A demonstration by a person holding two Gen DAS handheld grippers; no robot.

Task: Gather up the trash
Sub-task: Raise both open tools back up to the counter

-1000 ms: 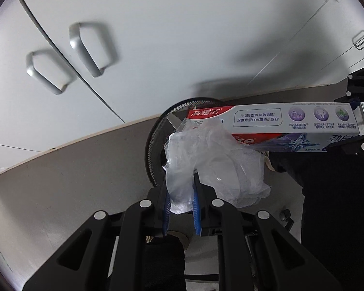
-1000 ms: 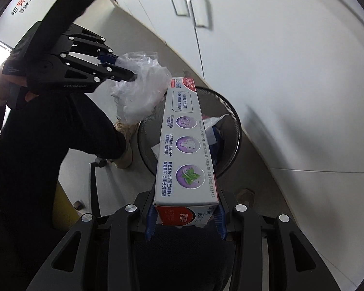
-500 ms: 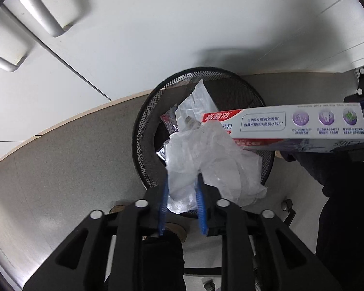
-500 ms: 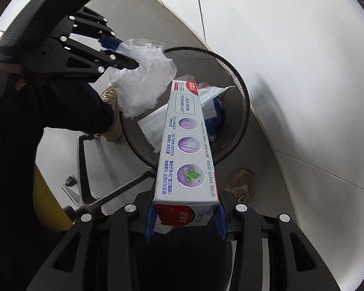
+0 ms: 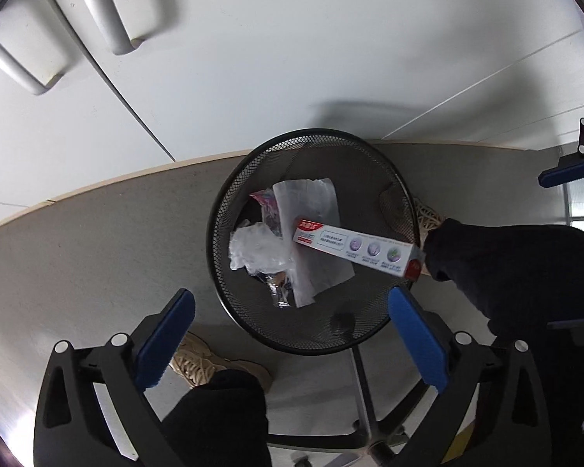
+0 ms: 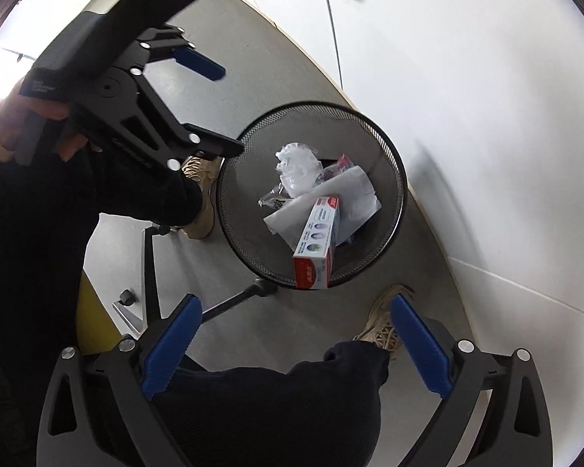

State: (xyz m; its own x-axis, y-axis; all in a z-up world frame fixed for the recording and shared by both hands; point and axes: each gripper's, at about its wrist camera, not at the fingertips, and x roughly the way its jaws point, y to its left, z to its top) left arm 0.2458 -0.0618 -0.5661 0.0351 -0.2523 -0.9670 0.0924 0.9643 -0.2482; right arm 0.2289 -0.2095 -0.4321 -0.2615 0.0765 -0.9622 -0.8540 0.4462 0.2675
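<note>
Both units point steeply down over the mesh wastebasket [image 5: 229, 210]. The left hand-held gripper [image 5: 292, 334] and right hand-held gripper [image 6: 296, 340] have jaws opening wide, nothing between them. The crumpled plastic bag [image 5: 257, 251] lies inside; the toothpaste box [image 5: 356, 248] leans across the rim's near edge. The basket stands on the floor just beside the white cabinet [image 5: 292, 58].

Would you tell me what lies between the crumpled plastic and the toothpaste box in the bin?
A white sheet, seen in both wrist views, between crumpled plastic and toothpaste box.
</note>
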